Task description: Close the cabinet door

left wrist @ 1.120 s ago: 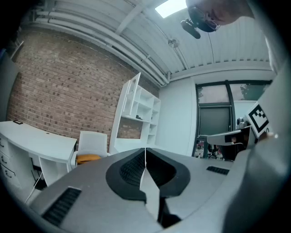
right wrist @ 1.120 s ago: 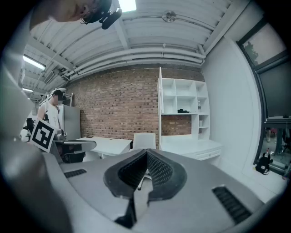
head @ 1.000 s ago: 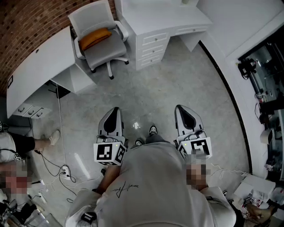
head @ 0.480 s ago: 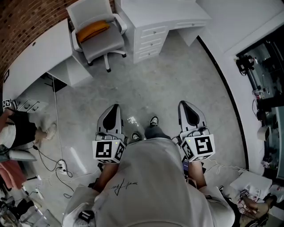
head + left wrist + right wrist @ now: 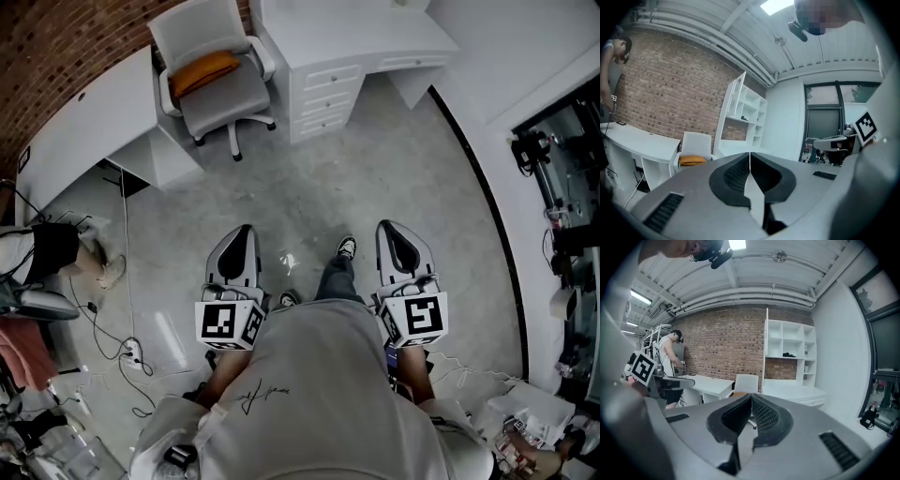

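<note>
A: Cabinet door (image 5: 736, 93)?
B: Swung open at 12 o'clock, well apart from the left gripper (image 5: 749, 157). One compartment of the shelf unit (image 5: 790, 341) holds a small dark item (image 5: 787, 354), kind unclear.
A: Grippers?
B: Left and right gripper (image 5: 750, 397) both have jaws together, nothing between. At 11 o'clock, an orange cushion (image 5: 202, 75) lies on the office chair (image 5: 192, 28).
</note>
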{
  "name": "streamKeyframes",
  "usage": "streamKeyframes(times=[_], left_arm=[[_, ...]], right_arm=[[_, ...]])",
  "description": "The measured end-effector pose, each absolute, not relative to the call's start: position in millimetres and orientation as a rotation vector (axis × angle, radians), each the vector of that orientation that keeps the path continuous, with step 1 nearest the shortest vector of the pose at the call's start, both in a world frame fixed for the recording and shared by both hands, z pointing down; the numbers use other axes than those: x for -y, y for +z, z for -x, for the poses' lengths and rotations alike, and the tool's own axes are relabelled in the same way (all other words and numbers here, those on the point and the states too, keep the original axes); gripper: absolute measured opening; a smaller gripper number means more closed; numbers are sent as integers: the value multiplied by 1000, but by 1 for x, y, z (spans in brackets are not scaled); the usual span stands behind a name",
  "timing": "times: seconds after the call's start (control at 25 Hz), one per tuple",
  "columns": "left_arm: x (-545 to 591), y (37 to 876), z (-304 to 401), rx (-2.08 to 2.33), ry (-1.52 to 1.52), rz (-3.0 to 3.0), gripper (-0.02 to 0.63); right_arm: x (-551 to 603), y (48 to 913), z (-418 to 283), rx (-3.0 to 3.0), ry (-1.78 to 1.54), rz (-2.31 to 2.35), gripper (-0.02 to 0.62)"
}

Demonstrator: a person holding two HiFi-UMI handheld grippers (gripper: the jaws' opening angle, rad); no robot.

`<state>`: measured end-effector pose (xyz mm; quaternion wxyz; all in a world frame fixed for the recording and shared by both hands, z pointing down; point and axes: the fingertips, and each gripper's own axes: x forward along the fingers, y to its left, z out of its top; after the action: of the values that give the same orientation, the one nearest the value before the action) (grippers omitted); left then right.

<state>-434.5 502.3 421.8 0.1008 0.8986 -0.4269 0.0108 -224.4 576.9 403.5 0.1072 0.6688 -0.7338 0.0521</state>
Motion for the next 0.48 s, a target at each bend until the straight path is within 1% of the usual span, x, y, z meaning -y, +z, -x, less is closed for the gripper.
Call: streamKeyframes(times=[0.36, 0.48], left_arm=[[-443, 408, 330, 1334, 31, -2668, 17], [-422, 395, 290, 1365, -33, -2686, 17]], right_arm=[[-509, 399, 129, 2295, 150, -1894, 25], [-486, 396, 97, 2375, 164, -1856, 25]])
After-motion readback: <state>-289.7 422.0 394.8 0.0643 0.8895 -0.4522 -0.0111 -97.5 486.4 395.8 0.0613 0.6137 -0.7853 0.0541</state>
